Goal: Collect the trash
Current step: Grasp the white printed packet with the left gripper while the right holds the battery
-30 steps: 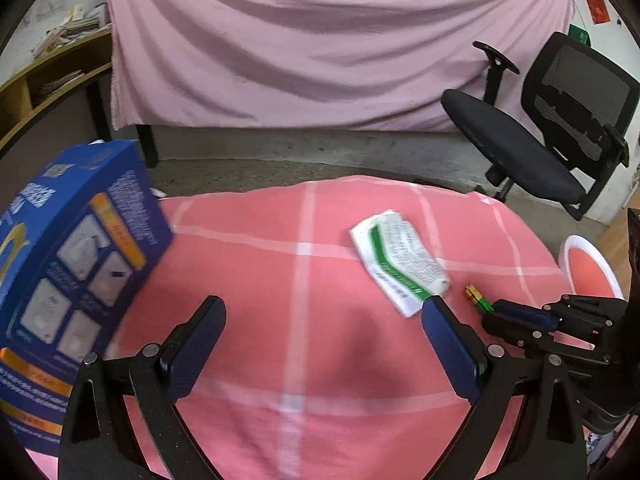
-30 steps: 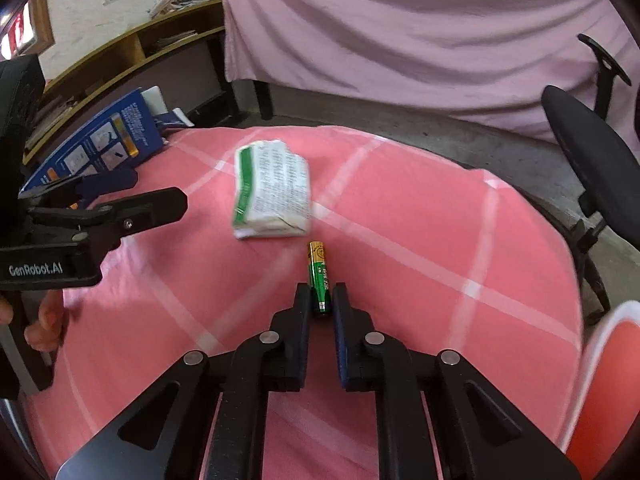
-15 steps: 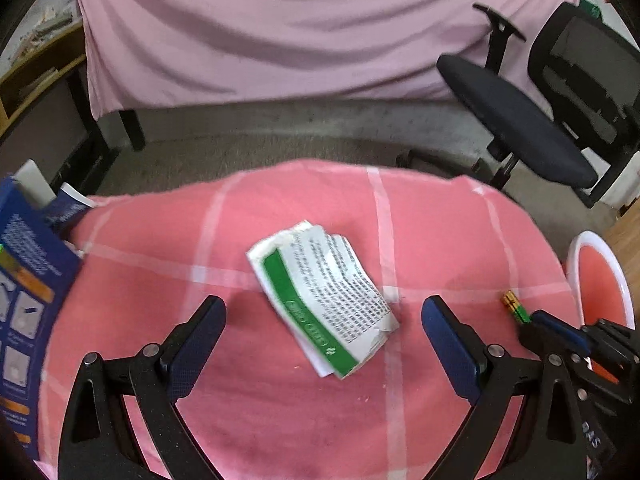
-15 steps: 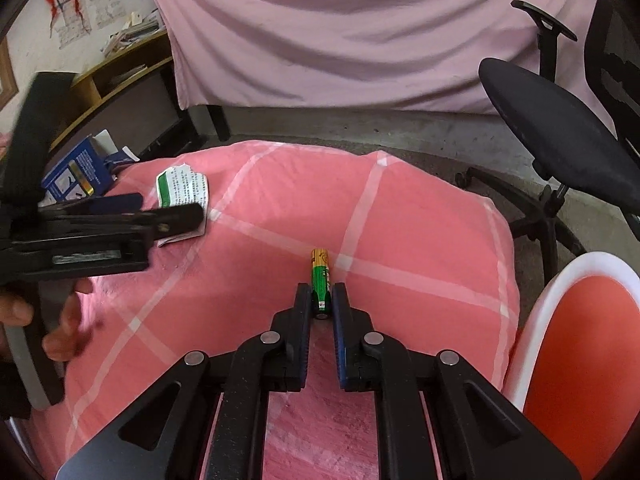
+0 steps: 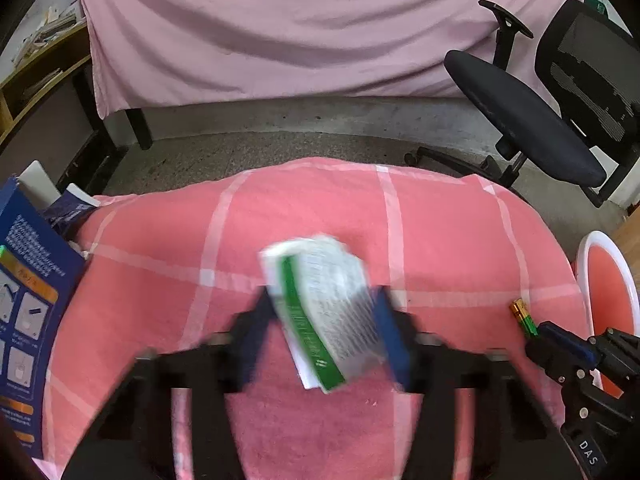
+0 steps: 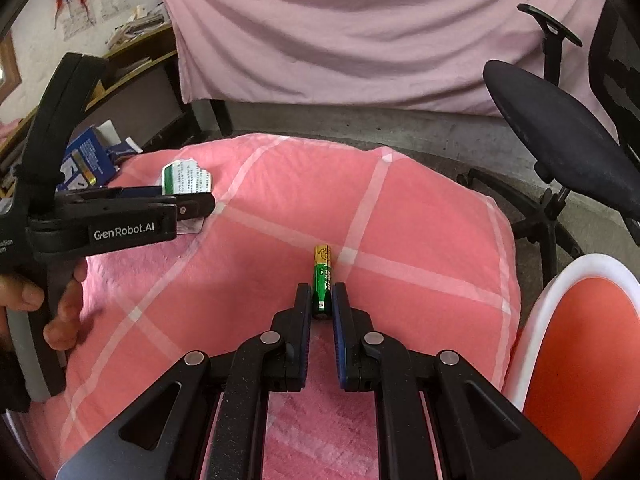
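A crumpled white-and-green paper packet (image 5: 320, 280) sits between the blurred fingers of my left gripper (image 5: 322, 312). Its jaws are closing, and both pads touch the packet's sides, tilting it up off the pink checked cloth (image 5: 440, 240). In the right wrist view the packet (image 6: 186, 176) sticks up above the left gripper (image 6: 192, 200), which a hand holds. My right gripper (image 6: 322, 296) is shut on a green and gold battery (image 6: 323, 268), just above the cloth. The left wrist view shows that battery (image 5: 522, 316) at the right gripper's tip (image 5: 540, 330).
An orange bin with a white rim (image 6: 576, 272) stands right of the table, also visible as the bin (image 5: 600, 248) in the left wrist view. A blue box (image 5: 28, 300) lies at the left edge. A black office chair (image 5: 528, 120) stands beyond on the right.
The left gripper moved over the paper packet and its wide jaws have come in against the packet's sides. The right gripper keeps the battery and swung toward the bin.
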